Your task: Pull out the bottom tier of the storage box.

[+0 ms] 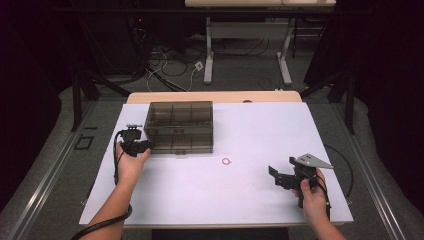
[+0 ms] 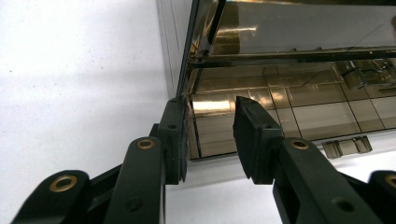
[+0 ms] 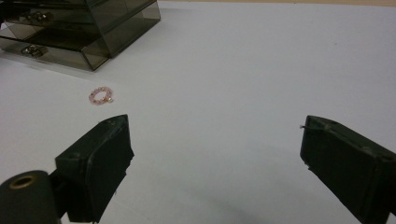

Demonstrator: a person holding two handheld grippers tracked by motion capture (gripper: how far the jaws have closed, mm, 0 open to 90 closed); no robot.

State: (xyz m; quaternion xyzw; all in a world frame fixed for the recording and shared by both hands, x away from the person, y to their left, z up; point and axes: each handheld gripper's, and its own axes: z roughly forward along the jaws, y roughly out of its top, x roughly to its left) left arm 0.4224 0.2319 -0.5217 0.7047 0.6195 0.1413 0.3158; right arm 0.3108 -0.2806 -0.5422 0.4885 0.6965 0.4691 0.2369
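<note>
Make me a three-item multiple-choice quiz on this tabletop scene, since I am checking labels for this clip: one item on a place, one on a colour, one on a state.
1. Where does the small bead ring lie?
A. On the white table surface in front of the drawer box
B. Inside a drawer
C. Between the right gripper's jaws

2. What colour is the drawer box?
A. Solid red
B. See-through smoky brown
C. Bright green

3. How do the right gripper's jaws stand?
A. Shut on the ring
B. Shut on the box
C. Wide apart with nothing between them

Answers:
1 A: both the high view and the right gripper view show the ring lying on the bare table, apart from the box.
2 B: its compartments show through the tinted walls.
3 C: the right gripper view shows only white table between the jaws.
</note>
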